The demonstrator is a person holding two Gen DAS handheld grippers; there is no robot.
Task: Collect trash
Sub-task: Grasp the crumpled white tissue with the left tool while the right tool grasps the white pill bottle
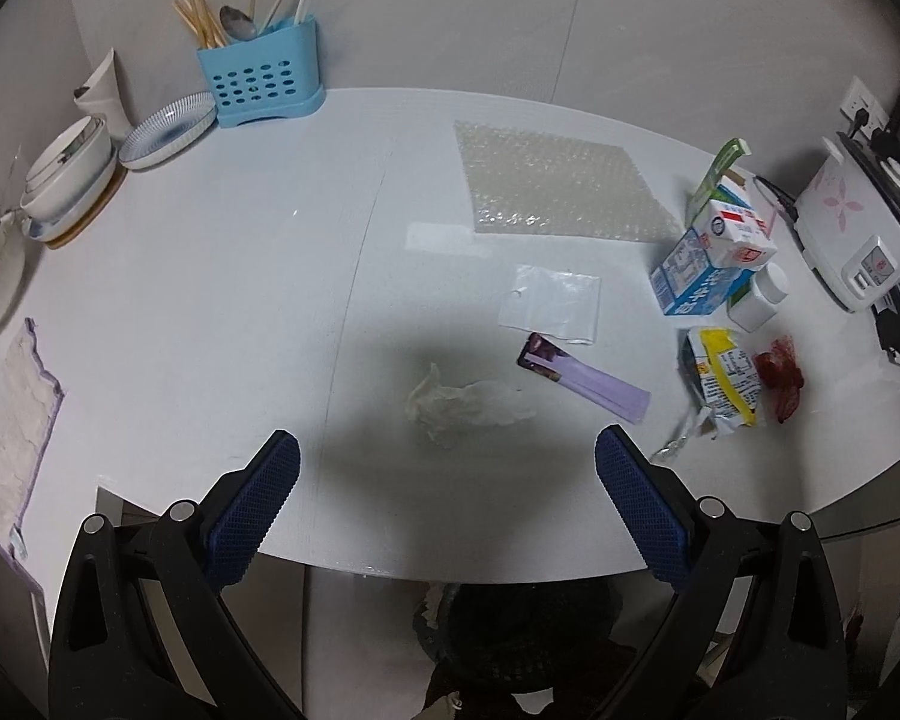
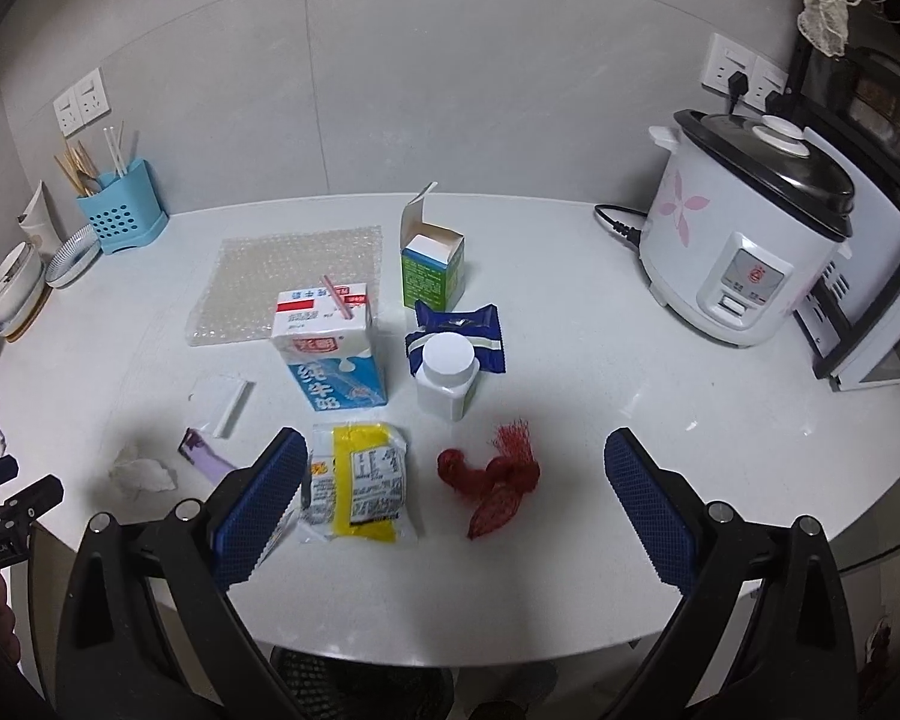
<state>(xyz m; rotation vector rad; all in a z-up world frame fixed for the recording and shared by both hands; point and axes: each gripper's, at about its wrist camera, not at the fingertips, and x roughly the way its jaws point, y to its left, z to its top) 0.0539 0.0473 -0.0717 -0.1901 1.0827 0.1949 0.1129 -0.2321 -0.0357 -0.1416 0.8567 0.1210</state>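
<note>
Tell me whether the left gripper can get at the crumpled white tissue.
Probably yes: the left gripper, jaws open, faces the crumpled white tissue directly, with nothing between them.

Glossy white table [image 2: 570, 396], red mesh netting [image 2: 498, 480]

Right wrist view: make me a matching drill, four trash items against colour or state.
Items:
1. milk carton with straw
2. small cardboard box
3. mesh net bag
4. plastic screw-cap bottle

Descriptions:
A. red, crumpled on the table
B. white, upright, cap on
C. green, top flap open
D. blue and white, pink straw across its top

Pairs: 1-D, 2-C, 3-A, 4-B
</note>
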